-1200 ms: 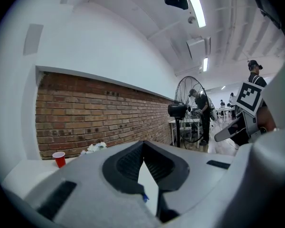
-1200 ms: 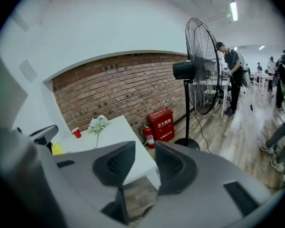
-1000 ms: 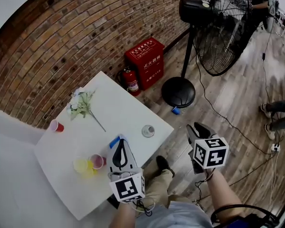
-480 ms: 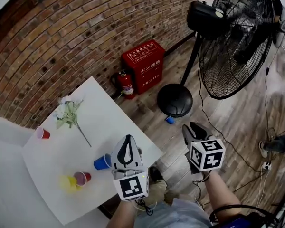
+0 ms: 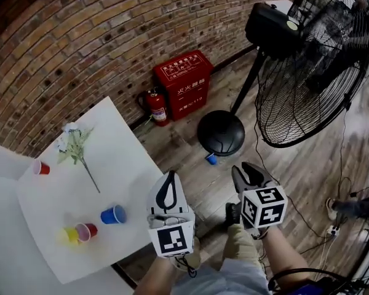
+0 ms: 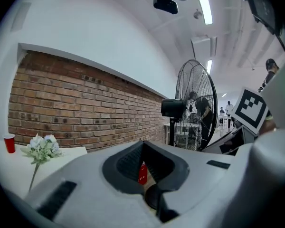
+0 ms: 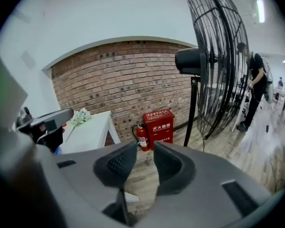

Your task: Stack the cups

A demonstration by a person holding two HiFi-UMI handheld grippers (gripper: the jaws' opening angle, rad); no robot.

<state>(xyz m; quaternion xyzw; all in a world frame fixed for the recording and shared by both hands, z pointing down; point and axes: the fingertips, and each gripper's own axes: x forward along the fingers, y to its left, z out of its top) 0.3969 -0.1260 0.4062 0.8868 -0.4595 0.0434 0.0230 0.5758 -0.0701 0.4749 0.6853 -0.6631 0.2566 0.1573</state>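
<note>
On the white table (image 5: pixel 61 189) at the left lie a blue cup (image 5: pixel 112 214), a pink cup (image 5: pixel 86 231) and a yellow cup (image 5: pixel 71 235), close together and on their sides. A red cup (image 5: pixel 40 167) stands at the far corner, and the left gripper view shows the red cup (image 6: pixel 9 143) too. My left gripper (image 5: pixel 169 177) hangs past the table's right edge, its tips meeting and holding nothing. My right gripper (image 5: pixel 245 169) is over the wooden floor with a gap between its tips (image 7: pixel 145 148). Its jaws have just been closing a little, with nothing between them.
A sprig of artificial flowers (image 5: pixel 72 145) lies on the table. By the brick wall stand a red fire-equipment box (image 5: pixel 183 82) and an extinguisher (image 5: pixel 155 106). A big pedestal fan (image 5: pixel 313 60) with a round base (image 5: pixel 220 133) stands to the right. A small blue object (image 5: pixel 211 158) lies on the floor.
Both grippers have moved right, off the table and over the floor. The table and cups have slid left in the head view. The left gripper no longer hangs over the cups.
</note>
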